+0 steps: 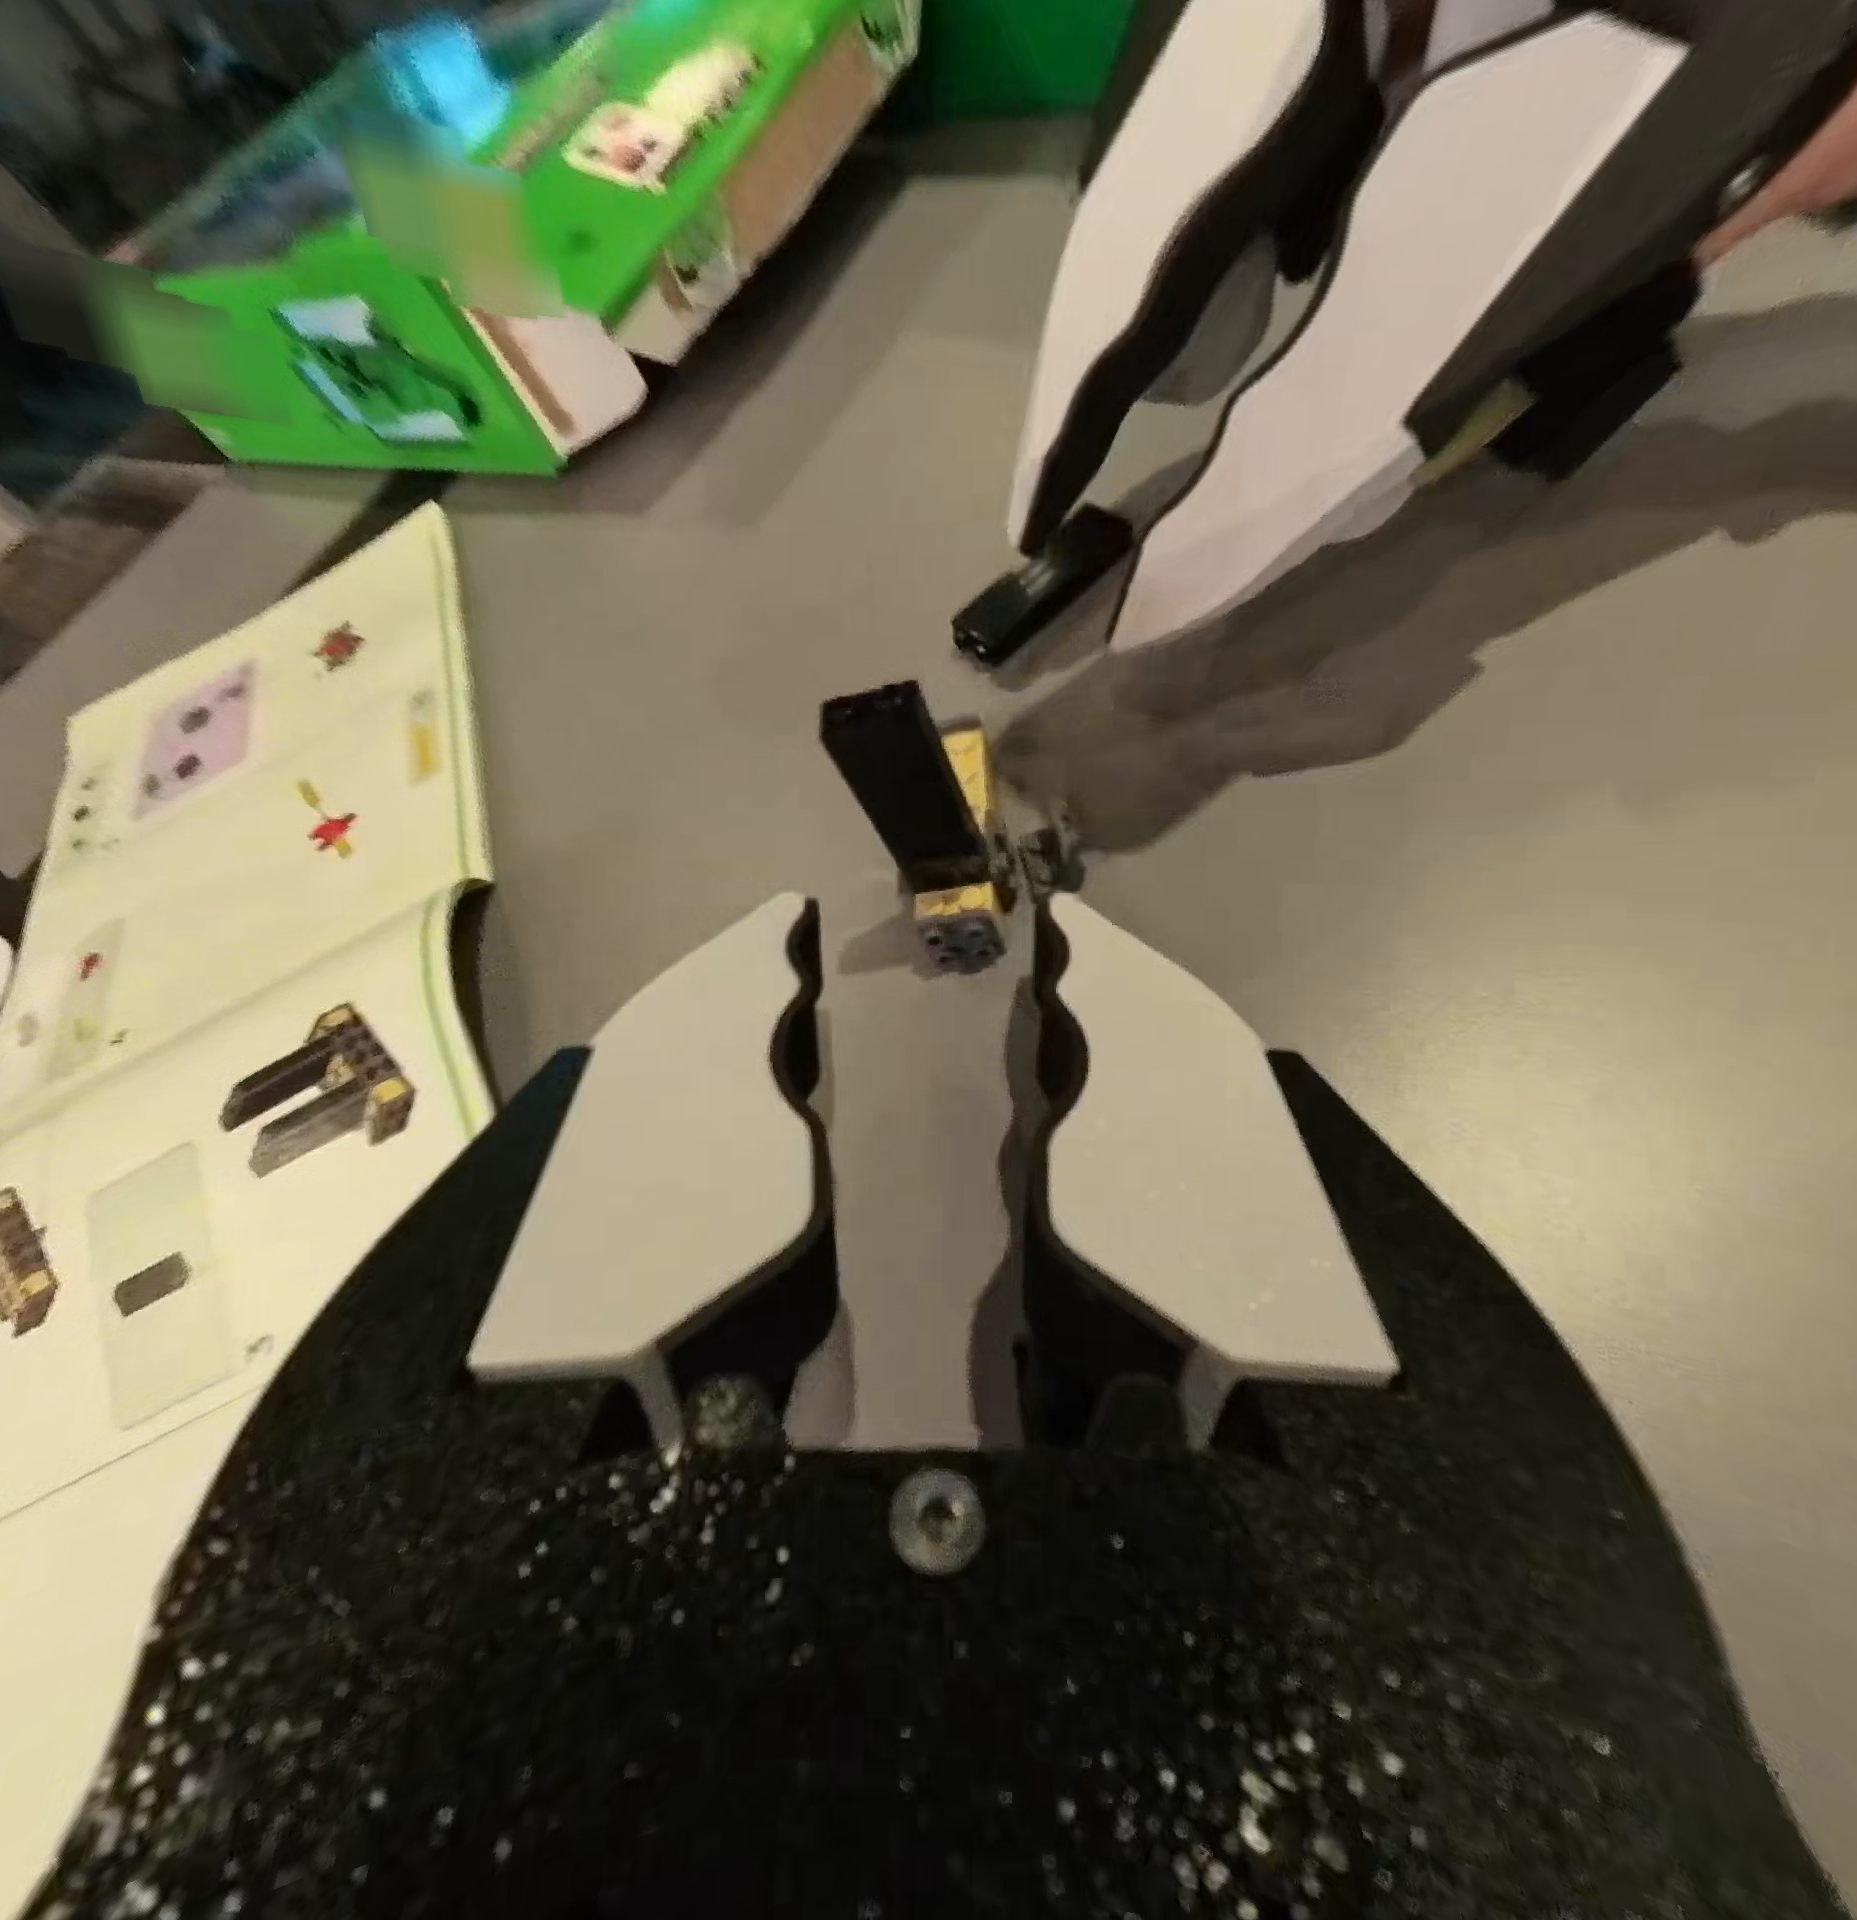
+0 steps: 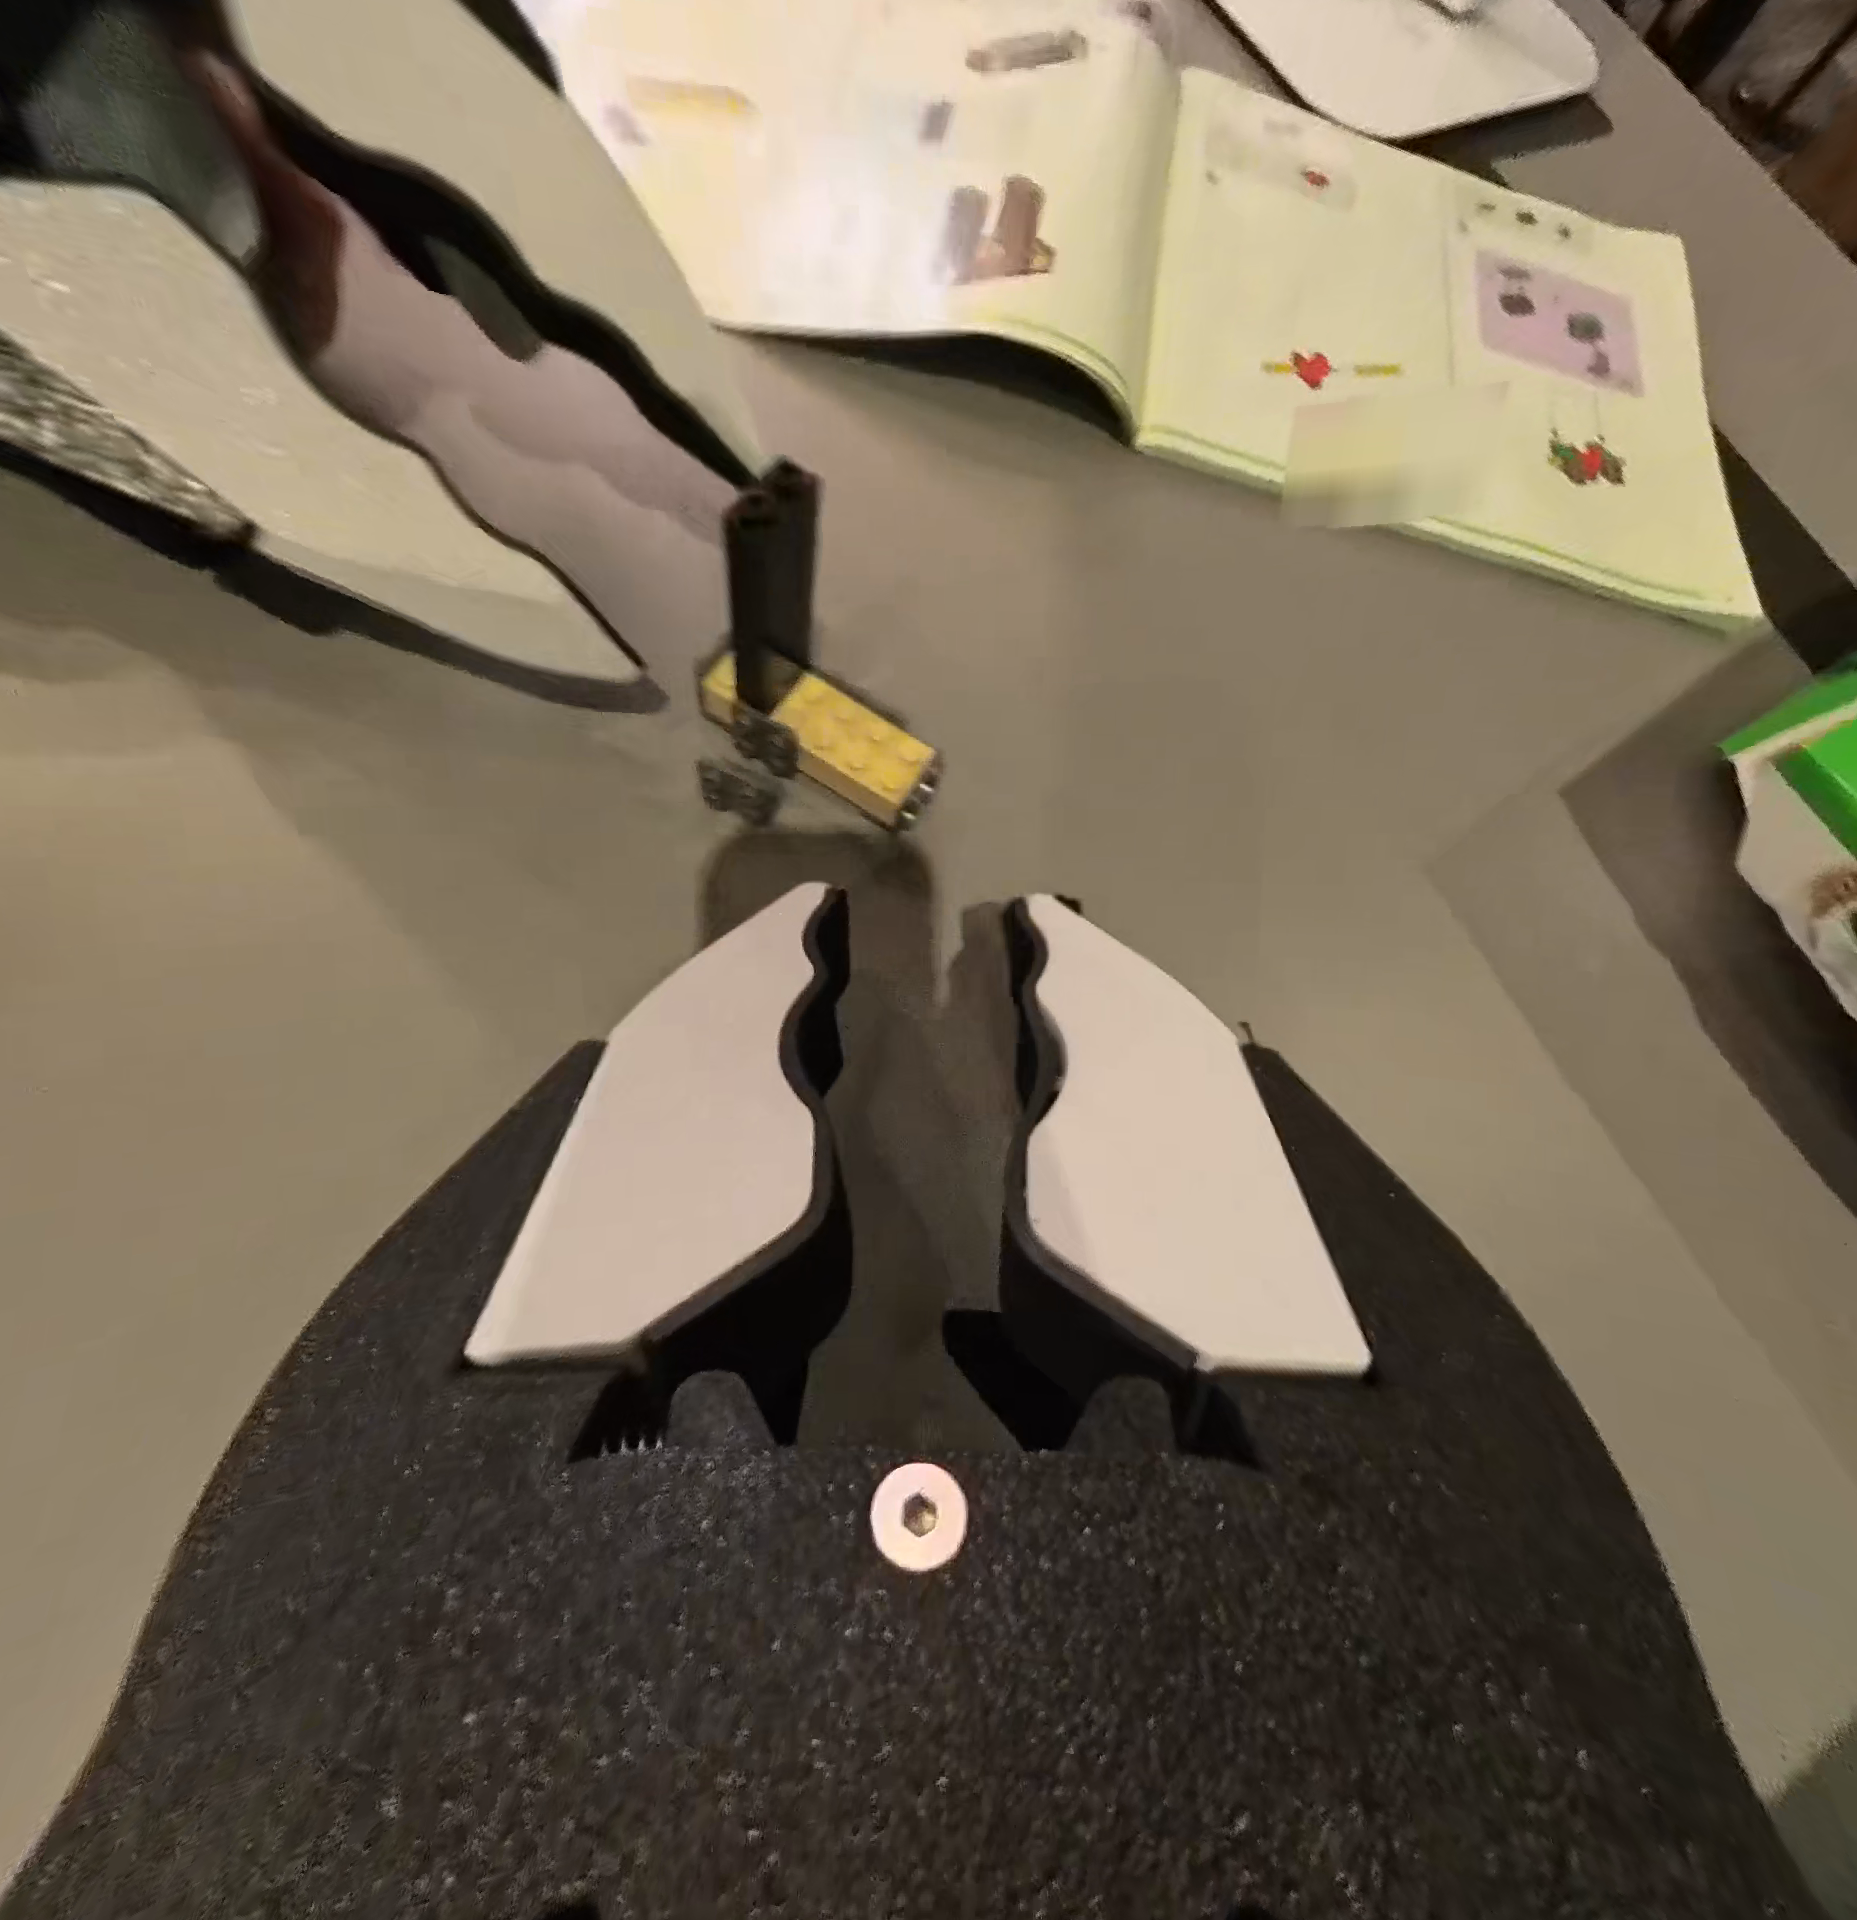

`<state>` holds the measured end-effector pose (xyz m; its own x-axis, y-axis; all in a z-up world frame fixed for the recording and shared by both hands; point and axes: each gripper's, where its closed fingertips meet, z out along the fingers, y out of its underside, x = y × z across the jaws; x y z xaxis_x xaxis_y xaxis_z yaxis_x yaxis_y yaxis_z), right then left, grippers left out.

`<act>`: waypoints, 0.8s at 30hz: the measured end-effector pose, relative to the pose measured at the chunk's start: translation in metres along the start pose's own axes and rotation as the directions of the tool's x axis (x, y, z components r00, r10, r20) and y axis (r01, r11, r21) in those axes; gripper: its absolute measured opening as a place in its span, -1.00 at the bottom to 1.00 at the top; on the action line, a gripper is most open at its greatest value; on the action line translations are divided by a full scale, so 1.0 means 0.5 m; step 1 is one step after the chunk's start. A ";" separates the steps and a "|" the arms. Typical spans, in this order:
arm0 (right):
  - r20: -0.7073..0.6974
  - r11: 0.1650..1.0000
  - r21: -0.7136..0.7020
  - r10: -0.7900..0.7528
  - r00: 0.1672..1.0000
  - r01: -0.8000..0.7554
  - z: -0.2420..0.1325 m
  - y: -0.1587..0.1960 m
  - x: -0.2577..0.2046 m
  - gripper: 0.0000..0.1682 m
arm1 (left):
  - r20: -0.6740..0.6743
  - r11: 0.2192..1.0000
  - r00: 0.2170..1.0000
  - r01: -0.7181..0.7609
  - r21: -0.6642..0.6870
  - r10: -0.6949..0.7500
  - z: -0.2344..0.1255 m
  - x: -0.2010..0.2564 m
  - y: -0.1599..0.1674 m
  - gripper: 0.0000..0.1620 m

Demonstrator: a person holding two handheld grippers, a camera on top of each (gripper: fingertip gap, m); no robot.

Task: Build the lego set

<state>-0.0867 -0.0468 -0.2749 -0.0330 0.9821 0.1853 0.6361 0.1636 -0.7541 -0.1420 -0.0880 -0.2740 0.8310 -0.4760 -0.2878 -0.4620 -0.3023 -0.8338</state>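
A small lego build stands on the grey table: a yellow brick [image 2: 851, 743] with a tall black column [image 2: 768, 582] rising from one end and small grey pieces [image 2: 742, 790] at its side. In the left wrist view the black column [image 1: 903, 790] leans just ahead of my left gripper [image 1: 924, 909], which is open and empty. My right gripper [image 1: 1075, 582] hovers beyond the build with a second black brick [image 1: 1007, 613] clamped at its fingertips. In its own view the right gripper [image 2: 924, 914] points at the build and the brick does not show clearly. The left gripper [image 2: 690, 571] reaches in from the upper left.
An open instruction booklet [image 1: 259, 935] lies left of the build; it also shows in the right wrist view [image 2: 1267, 312]. Green set boxes [image 1: 384, 343] stand at the back. A white tray [image 2: 1423, 62] sits past the booklet. The table edge steps in near a green box [image 2: 1828, 748].
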 end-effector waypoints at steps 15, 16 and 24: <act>0.063 0.999 -0.040 0.008 0.998 -0.005 0.042 -0.001 -0.064 -0.67 | -0.116 0.987 0.991 0.044 -0.156 -0.063 0.046 0.017 0.024 -0.73; 0.060 0.999 -0.034 0.015 0.998 -0.013 0.044 -0.003 -0.065 -0.67 | -0.121 0.985 0.990 0.055 -0.164 -0.076 0.047 0.016 0.026 -0.76; 0.015 0.998 -0.002 0.061 0.998 -0.061 0.060 -0.021 -0.078 -0.69 | -0.059 0.992 0.997 0.032 -0.126 -0.039 0.027 0.000 0.027 -0.78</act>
<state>-0.1154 -0.0838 -0.2932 -0.0055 0.9915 0.1297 0.6387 0.1033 -0.7625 -0.1440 -0.0808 -0.2918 0.8287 -0.5119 -0.2262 -0.4707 -0.4189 -0.7765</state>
